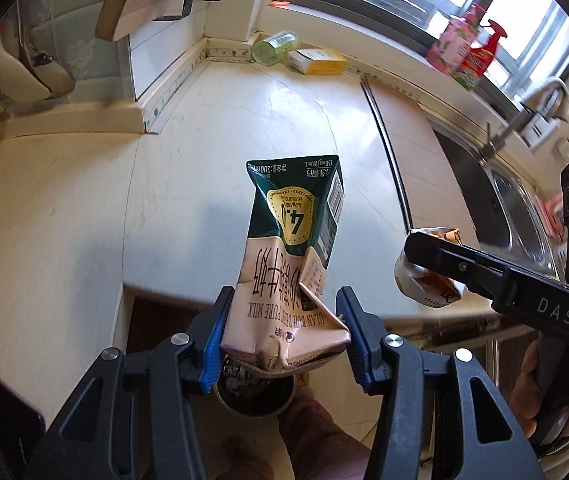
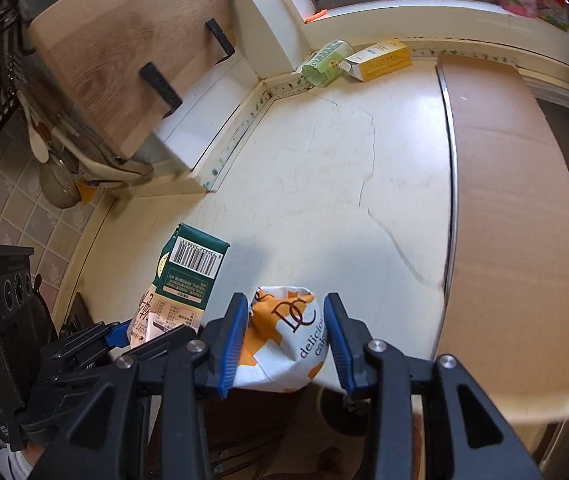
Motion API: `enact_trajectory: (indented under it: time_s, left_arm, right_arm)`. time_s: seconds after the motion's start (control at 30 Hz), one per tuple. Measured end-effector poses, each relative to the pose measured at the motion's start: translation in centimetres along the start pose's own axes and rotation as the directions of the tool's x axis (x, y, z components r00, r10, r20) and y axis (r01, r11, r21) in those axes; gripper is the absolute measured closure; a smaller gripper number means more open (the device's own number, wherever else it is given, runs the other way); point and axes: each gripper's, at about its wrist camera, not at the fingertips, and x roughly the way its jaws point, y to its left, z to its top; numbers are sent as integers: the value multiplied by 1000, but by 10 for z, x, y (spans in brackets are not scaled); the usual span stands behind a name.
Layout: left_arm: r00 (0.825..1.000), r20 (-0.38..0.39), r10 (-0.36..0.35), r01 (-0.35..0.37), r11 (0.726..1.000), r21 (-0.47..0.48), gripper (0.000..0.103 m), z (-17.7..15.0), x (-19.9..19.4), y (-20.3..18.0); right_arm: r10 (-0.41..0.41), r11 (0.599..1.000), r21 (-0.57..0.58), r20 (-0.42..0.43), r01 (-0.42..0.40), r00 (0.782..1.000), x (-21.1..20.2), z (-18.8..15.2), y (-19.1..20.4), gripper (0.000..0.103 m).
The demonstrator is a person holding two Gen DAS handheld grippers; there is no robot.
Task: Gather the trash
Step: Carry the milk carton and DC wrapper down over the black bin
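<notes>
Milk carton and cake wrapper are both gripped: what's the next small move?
Probably ease both claws back and down over the bin below the counter edge. The left claw holds the carton, the right claw the wrapper, both already off the counter.

A cream-white stone countertop [image 2: 324, 168], marked by thin dark cracks, is seen filling the corner of a kitchen. A stainless steel sink [image 1: 512, 216] with a curved metal tap [image 1: 544, 96] is set into it at the right. A pale wooden wall shelf on black metal brackets [image 2: 124, 64] is mounted above the left side. A pink soap pouch [image 1: 454, 46] and a red spray bottle [image 1: 484, 54] are stood on the window sill. White ladles [image 2: 38, 136] are hung against grey wall tiles [image 2: 20, 204].
</notes>
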Motion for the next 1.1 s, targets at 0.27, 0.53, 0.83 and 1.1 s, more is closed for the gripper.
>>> enact_trajectory:
  time_s: [0.27, 0.53, 0.83, 1.1]
  left_arm:
    - [996, -68, -53, 59, 995, 78, 54, -60, -12, -7]
    - [986, -150, -73, 90, 990, 107, 54, -107, 2, -18]
    - [964, -246, -105, 114, 993, 19, 54, -164, 78, -2]
    - [956, -284, -73, 72, 997, -16, 54, -208, 188, 43]
  right_arm:
    - [-24, 997, 72, -23, 26, 999, -26, -77, 4, 63]
    - [-41, 989, 137, -133, 60, 990, -10, -132, -21, 63]
    - [-64, 978, 174, -259, 112, 964, 58, -186, -64, 63]
    - [-128, 951, 229, -324, 209, 937, 162, -235, -121, 63]
